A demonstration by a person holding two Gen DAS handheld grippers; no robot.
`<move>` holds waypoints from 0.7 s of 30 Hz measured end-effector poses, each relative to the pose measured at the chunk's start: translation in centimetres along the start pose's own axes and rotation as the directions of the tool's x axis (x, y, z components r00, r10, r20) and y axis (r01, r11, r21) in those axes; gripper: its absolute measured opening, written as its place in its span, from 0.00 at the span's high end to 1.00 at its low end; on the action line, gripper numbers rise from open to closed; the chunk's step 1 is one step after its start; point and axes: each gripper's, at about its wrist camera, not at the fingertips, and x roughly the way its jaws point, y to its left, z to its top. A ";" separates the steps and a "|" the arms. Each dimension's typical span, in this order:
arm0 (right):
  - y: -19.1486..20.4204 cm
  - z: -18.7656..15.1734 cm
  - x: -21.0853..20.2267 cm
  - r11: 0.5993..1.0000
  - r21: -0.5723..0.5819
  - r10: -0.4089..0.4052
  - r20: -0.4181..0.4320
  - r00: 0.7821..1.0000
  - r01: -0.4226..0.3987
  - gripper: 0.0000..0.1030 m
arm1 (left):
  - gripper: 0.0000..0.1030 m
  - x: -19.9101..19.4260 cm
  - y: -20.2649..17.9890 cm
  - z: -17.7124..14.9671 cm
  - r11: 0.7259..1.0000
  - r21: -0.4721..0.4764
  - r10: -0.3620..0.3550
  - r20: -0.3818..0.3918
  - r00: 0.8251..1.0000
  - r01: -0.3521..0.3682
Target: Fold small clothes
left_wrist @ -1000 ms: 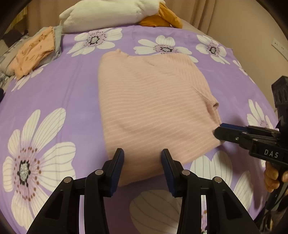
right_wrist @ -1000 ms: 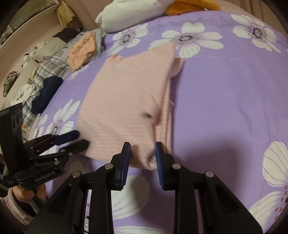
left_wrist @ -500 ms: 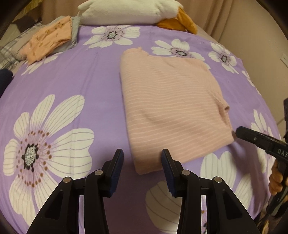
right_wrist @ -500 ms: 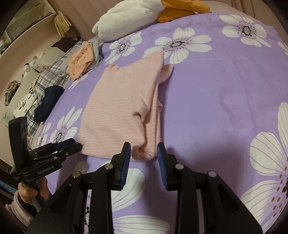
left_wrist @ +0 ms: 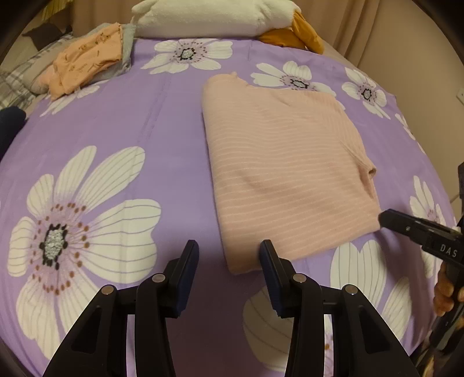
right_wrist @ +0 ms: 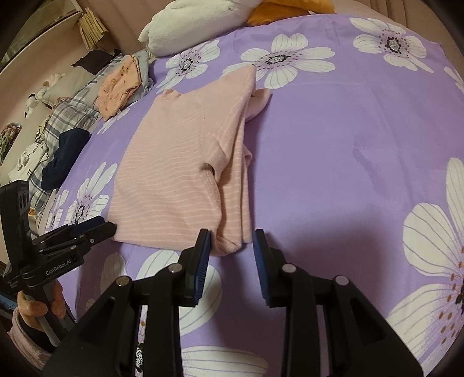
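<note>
A pink striped top [left_wrist: 287, 171] lies folded lengthwise on the purple flowered bedsheet [left_wrist: 121, 121]; it also shows in the right wrist view [right_wrist: 185, 171], with a sleeve folded over its right side. My left gripper [left_wrist: 229, 250] is open and empty, just short of the top's near left corner. My right gripper [right_wrist: 232, 242] is open and empty, its fingers either side of the near right corner. Each gripper shows in the other's view: the right one [left_wrist: 385, 219], the left one [right_wrist: 107, 226].
A folded orange garment [left_wrist: 87, 62] on grey cloth lies at the far left. A white pillow [left_wrist: 208, 16] and an orange cloth [left_wrist: 301, 33] lie at the head of the bed. Plaid bedding [right_wrist: 66, 110] and a dark navy item [right_wrist: 63, 156] lie left.
Both grippers have drawn back from the top's near edge toward me. The left one has also shifted left. The top lies as before.
</note>
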 end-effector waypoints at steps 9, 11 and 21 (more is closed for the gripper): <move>1.1 -0.2 -3.1 0.998 -0.039 -0.037 0.066 0.997 0.039 0.70 | 0.58 -2.6 0.0 -0.3 1.000 -0.011 0.023 0.037 0.999 -0.023; 1.6 -0.3 -3.8 0.998 -0.053 -0.034 0.081 0.996 0.038 0.70 | 0.58 -3.4 -0.2 -0.2 1.000 -0.008 0.026 0.053 0.998 -0.026; 4.0 -0.8 -6.9 0.995 -0.082 -0.050 0.147 0.988 0.063 0.39 | 0.31 -7.0 -1.3 -0.4 0.999 0.001 0.032 0.123 0.992 -0.032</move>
